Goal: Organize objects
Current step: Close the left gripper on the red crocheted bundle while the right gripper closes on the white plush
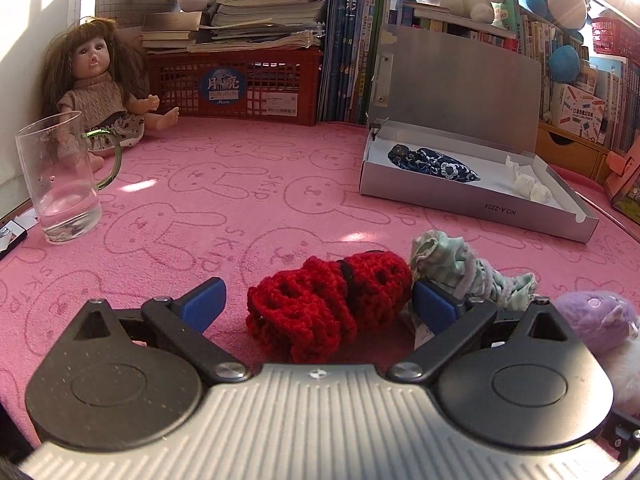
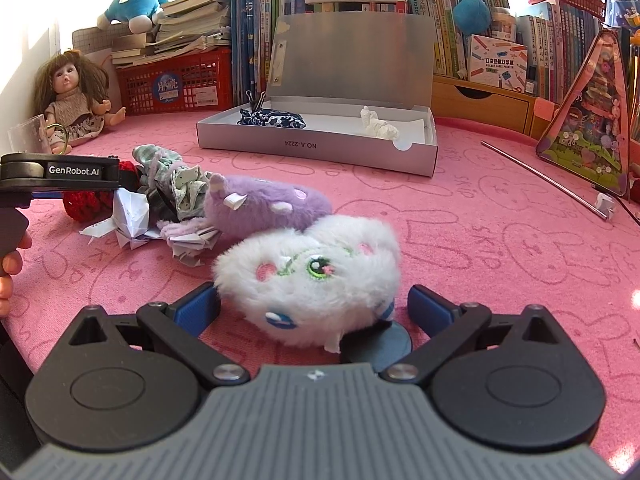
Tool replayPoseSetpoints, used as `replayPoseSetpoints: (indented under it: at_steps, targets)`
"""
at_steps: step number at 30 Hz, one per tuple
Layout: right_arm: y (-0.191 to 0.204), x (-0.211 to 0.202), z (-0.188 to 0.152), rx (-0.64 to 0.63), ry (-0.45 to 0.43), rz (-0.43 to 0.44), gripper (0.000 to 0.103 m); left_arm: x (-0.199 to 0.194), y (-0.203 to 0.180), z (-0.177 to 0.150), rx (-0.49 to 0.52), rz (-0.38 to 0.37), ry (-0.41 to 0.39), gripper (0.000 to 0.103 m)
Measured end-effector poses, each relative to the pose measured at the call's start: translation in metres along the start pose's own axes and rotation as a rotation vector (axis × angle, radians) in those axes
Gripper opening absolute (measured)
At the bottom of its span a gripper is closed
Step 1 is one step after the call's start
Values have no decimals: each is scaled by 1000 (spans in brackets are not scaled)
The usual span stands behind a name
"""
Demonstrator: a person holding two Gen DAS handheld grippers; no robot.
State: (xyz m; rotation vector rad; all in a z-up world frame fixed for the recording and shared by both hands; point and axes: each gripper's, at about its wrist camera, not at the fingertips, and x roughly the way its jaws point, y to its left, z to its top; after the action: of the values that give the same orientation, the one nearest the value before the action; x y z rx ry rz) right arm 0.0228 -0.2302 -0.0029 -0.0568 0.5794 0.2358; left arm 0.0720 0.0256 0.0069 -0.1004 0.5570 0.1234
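Note:
In the left wrist view a red crocheted piece [image 1: 332, 304] lies on the pink mat between the blue fingers of my left gripper [image 1: 318, 300], which is open around it. A pale green cloth bundle [image 1: 456, 268] and a purple plush [image 1: 596, 320] lie just to its right. In the right wrist view a white fluffy plush [image 2: 308, 280] sits between the wide-apart fingers of my right gripper [image 2: 314, 306], which is open. Behind it lie the purple plush [image 2: 264, 204], crumpled paper [image 2: 128, 220] and the red piece [image 2: 84, 204], partly hidden by the left gripper body [image 2: 60, 176].
An open silver box [image 2: 320, 146] holds a blue patterned pouch [image 2: 272, 118] and a white crumpled wad [image 2: 378, 126]. A glass mug [image 1: 60, 180] and a doll [image 1: 96, 92] stand at the far left. A red crate [image 1: 240, 84], books and plush toys line the back. A metal rod [image 2: 544, 178] lies at the right.

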Motion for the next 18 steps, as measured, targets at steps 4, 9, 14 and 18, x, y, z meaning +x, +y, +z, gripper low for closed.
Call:
replayPoseSetpoints:
  at_steps: [4,9,14,18]
  targets:
    - [0,0,0,0,0,0,103,8,-2,1,-49,31,30,101]
    - [0,0,0,-1,0,1,103,12,1,1,-80,34,42,102]
    - [0,0,0,0,0,0,103,14,-3,5,-91,63,66,103]
    - [0,0,0,0,0,1,103,13,-6,8,-107,75,80,103]
